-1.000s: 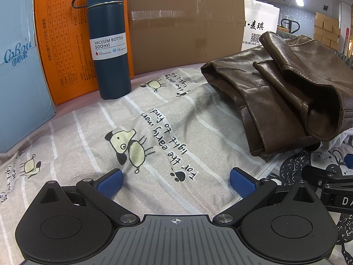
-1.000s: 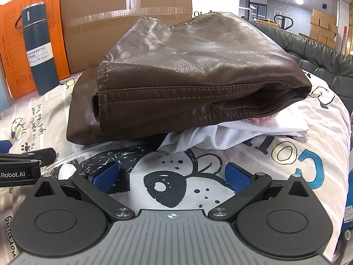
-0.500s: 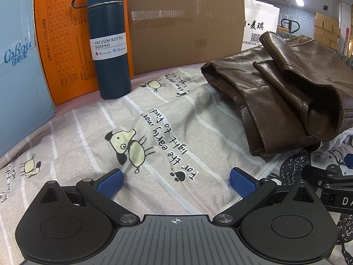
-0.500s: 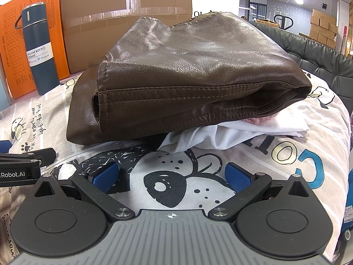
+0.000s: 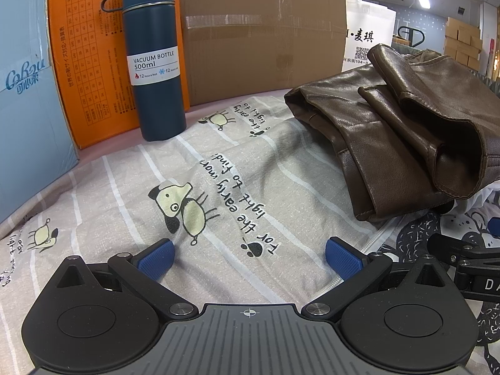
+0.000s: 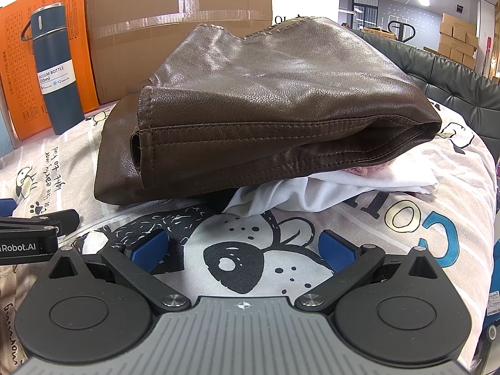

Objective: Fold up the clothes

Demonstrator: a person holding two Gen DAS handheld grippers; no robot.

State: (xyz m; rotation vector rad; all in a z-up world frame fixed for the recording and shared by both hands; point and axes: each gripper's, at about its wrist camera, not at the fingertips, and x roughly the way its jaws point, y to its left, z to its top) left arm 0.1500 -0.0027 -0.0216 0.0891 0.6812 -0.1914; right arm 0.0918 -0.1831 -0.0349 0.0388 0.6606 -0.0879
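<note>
While both grippers, left gripper (image 5: 248, 257) & right gripper (image 6: 242, 248), sit wide open w/ nothing held, we should pinch the brown leather garment (image 6: 265, 109) by its stitched hem, not the white cloth (image 6: 328, 190) underneath.

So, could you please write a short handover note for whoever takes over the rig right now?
Left gripper: open, holding nothing, low over the printed sheet.
Right gripper: open, holding nothing, low over the sheet in front of the clothes.
Brown jacket: folded over in a bundle, lying on a white garment on the sheet.
Done: the jacket looks at least partly folded.
Left: the white garment is crumpled under the jacket and seems not yet folded; neither gripper touches the clothes.
</note>
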